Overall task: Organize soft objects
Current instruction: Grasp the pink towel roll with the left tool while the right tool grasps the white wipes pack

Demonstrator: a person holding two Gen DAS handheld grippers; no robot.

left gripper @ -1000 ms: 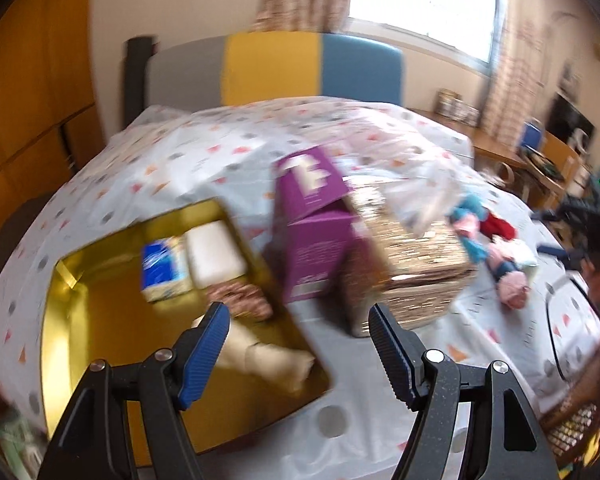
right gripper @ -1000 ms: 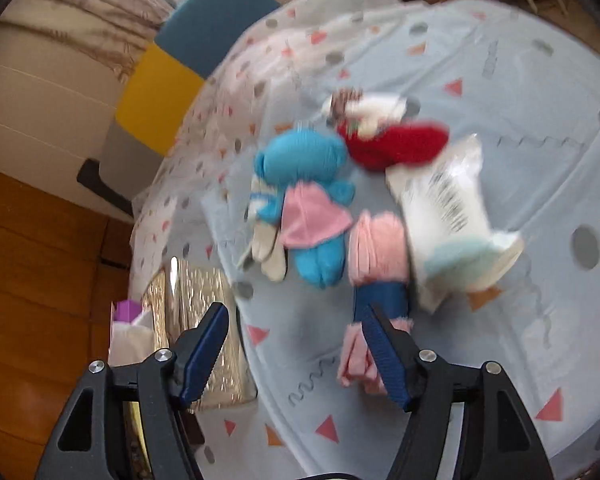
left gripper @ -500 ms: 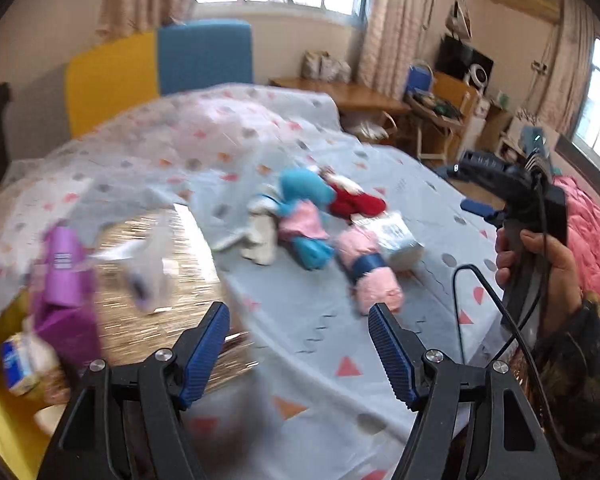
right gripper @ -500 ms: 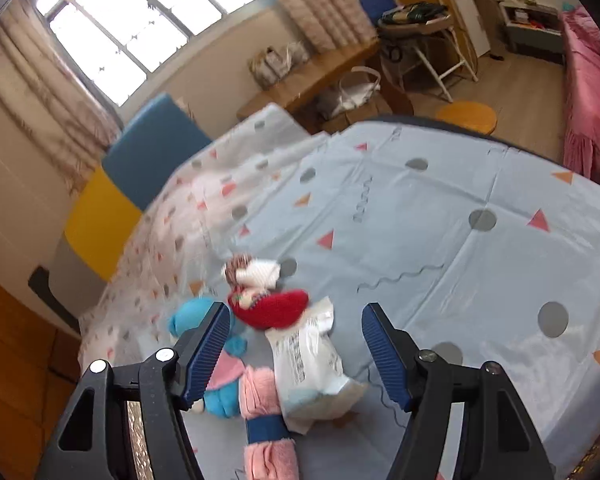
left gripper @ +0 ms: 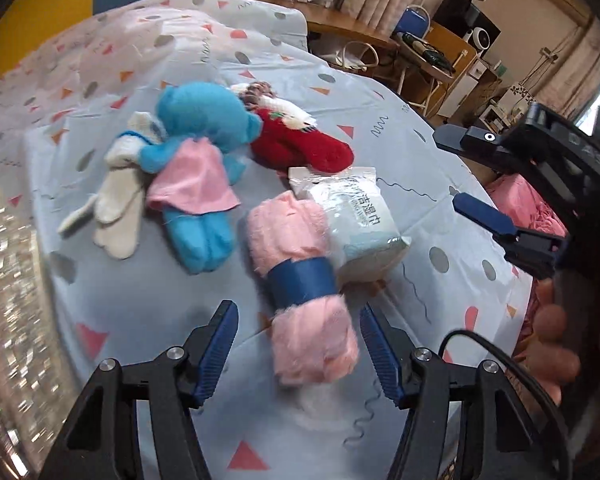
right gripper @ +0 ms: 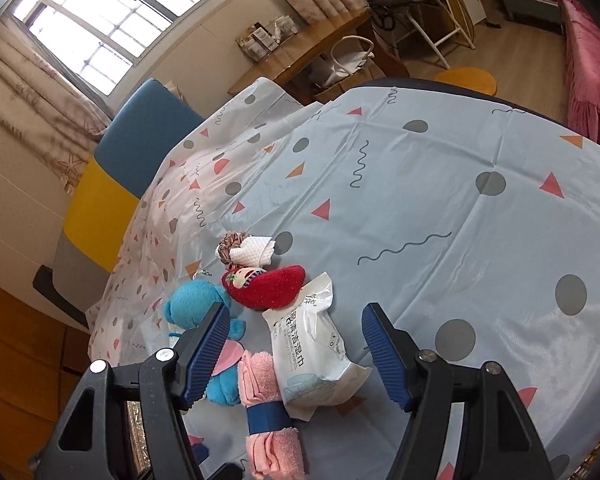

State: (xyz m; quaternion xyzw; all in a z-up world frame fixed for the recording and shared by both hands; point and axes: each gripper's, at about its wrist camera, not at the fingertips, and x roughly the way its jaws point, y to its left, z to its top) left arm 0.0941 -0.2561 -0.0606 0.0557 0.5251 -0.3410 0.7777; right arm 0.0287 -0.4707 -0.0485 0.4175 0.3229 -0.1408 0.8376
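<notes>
A rolled pink towel (left gripper: 300,280) (right gripper: 266,408) with a blue band lies on the patterned tablecloth (left gripper: 148,292). My left gripper (left gripper: 296,340) hovers over its near end, jaws closing with the towel between them, pads apart from it. Beside the towel lie a white wet-wipe pack (left gripper: 356,216) (right gripper: 312,352), a blue plush toy in a pink dress (left gripper: 196,168) (right gripper: 204,312), a red plush (left gripper: 300,146) (right gripper: 268,284) and a white plush (left gripper: 120,200). My right gripper (right gripper: 296,352) stands open above the wipe pack, and shows at the right of the left wrist view (left gripper: 500,192).
A glittery gold box (left gripper: 8,300) stands at the left edge. A colour-block chair (right gripper: 112,184) is behind the table. A person's hand (left gripper: 560,332) holds the right gripper. Desk, stool and a pink bed fill the room beyond the table's far edge.
My left gripper swung right from the gold tray and boxes to the soft toys and dropped over the pink towel. The right gripper drew back and tilted up, its jaws unchanged.
</notes>
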